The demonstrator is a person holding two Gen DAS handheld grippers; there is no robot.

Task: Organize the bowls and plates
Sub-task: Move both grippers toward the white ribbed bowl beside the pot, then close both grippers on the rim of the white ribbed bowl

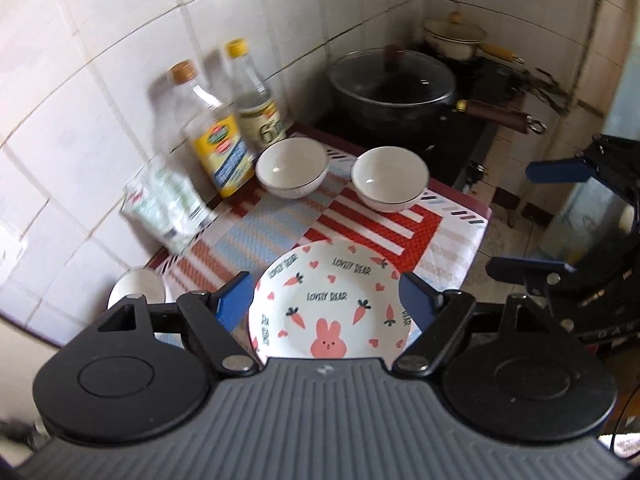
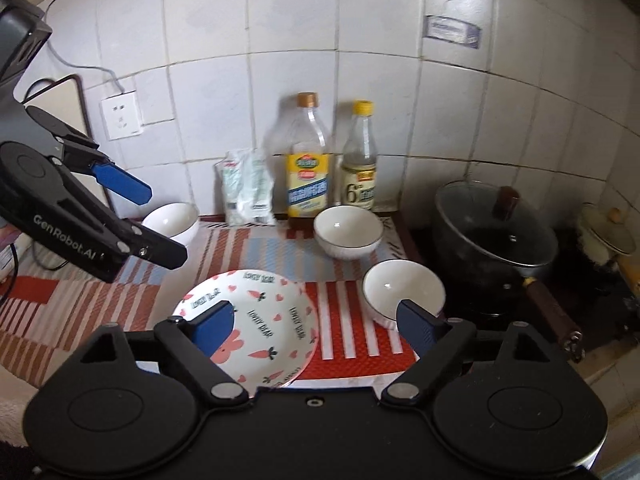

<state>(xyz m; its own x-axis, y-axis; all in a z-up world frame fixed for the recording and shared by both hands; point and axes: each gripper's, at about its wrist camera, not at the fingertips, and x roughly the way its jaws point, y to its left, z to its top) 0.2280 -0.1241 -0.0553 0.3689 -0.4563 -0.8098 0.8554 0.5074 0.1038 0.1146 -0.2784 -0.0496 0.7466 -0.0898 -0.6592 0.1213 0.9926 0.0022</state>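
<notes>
The rabbit-and-carrot plate [image 2: 256, 320] is lying flat on the striped mat [image 2: 352, 340] near the counter's front edge, printed with pink hearts and small lettering. Nothing is gripping it. The left gripper [image 1: 326, 300] is hovering above it with its blue fingers [image 1: 230, 300] standing wide, one on each side of the plate's outline in the left wrist view and clear of the rim. The right gripper [image 2: 316, 326] is likewise hanging over the front edge with its jaws spread wide and nothing between them; one blue finger is showing in front of the plate, the other in front of the nearer white bowl.

That nearer white bowl [image 2: 402, 290] is sitting upright on the mat toward the mat's right edge, just beside the stove. A second white bowl [image 2: 347, 236] is standing further back, close to the tiled wall and just in front of the bottles. A third white bowl [image 2: 172, 222] is resting at the mat's back left, partly hidden behind the left gripper in the right wrist view.

Along the counter's back edge, a soft packet [image 2: 248, 188] is leaning against the wall, with an oil bottle [image 2: 308, 160] and a clear bottle with a yellow cap [image 2: 359, 160] standing upright beside it. To the right, on the black stove [image 2: 480, 312], a dark lidded pan [image 2: 496, 232] is sitting with its handle pointing forward, and a pale lidded pot [image 2: 604, 240] is standing behind it.
</notes>
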